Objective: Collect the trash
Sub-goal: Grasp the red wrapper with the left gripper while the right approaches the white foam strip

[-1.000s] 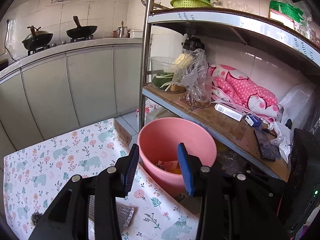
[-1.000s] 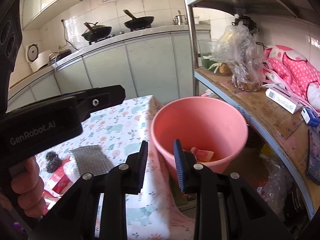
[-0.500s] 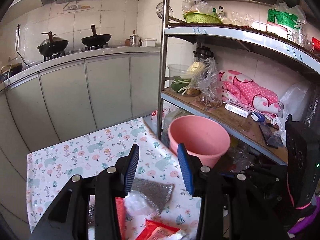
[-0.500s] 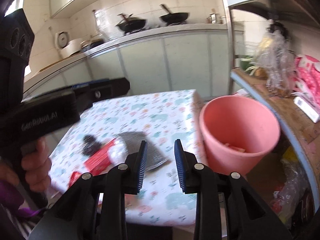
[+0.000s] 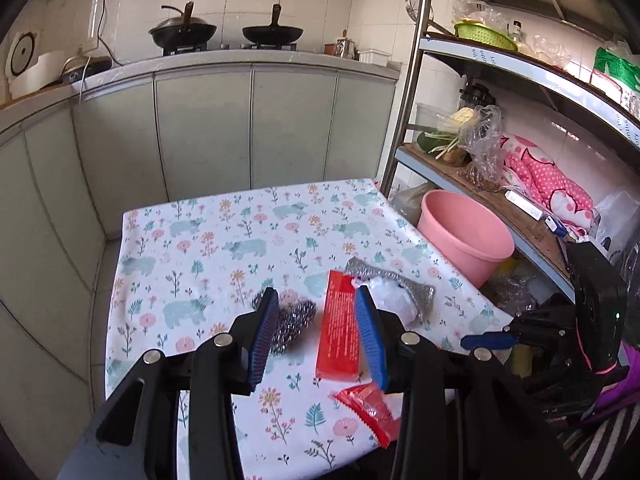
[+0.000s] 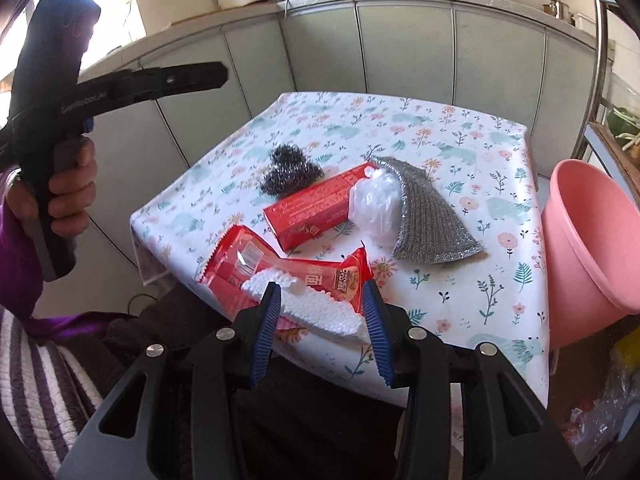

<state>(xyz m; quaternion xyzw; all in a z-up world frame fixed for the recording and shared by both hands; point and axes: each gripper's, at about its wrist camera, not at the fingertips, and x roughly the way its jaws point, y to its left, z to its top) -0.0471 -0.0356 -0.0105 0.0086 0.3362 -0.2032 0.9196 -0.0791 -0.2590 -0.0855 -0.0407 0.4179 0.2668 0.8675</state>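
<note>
While your left gripper (image 5: 316, 328) and right gripper (image 6: 320, 320) both stand open and empty, the red wrappers (image 6: 280, 268), foam piece (image 6: 320, 308) and red box (image 6: 320, 204) lie along the table's (image 6: 460, 280) near edge, pink bucket (image 6: 588, 248) beside its right edge.

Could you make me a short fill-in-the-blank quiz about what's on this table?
1. The bucket beside the table is coloured ____.
2. The crumpled clear bag lies partly on the red box and partly on the ____ mesh cloth.
3. Both the left gripper and the right gripper are ____, holding nothing.
4. The white foam lies on a ____ wrapper.

Missing words: pink; silver; open; red
</note>
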